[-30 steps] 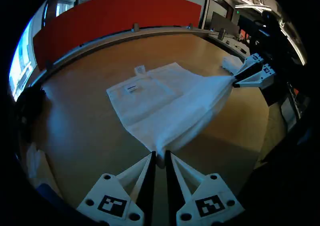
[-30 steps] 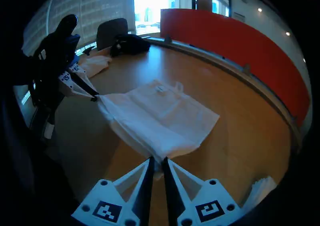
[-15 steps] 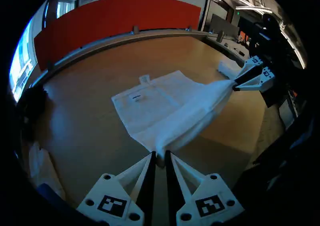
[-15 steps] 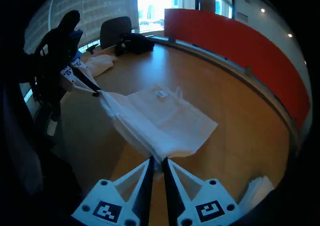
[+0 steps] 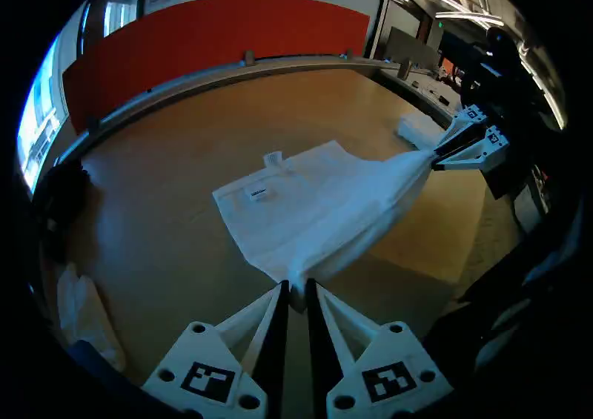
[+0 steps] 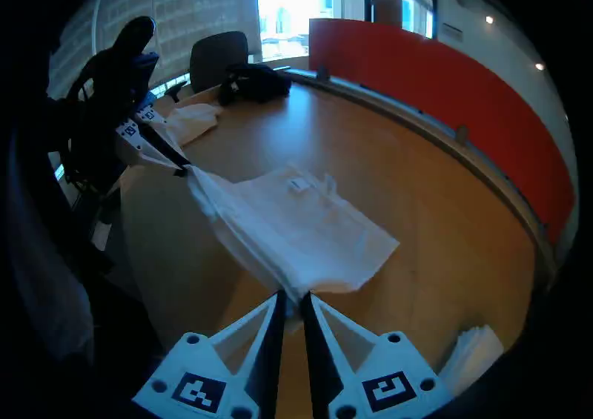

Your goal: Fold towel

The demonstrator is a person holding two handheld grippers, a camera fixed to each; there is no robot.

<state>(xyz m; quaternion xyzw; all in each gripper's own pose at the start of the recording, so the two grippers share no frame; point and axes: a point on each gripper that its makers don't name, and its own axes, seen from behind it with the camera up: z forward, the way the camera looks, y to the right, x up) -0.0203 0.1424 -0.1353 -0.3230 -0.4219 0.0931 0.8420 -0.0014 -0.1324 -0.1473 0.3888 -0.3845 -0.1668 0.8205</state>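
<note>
A white towel [image 5: 311, 204] lies partly on a wooden table [image 5: 148, 196]. Its near edge is lifted off the surface and stretched in the air between two grippers. The left gripper [image 5: 296, 289] has its two white fingers drawn almost together, pinching one corner of that raised edge. The right gripper [image 6: 291, 300] is closed just as tightly on the other corner. The far part of the towel rests flat on the table, with a small label [image 5: 258, 193] facing up. A red partition [image 5: 207, 33] runs along the table's far side. A dark bag [image 6: 252, 81] sits on the table near an office chair [image 6: 219, 52]. Folded white cloths [image 6: 471, 352] lie by the table's edge.
</note>
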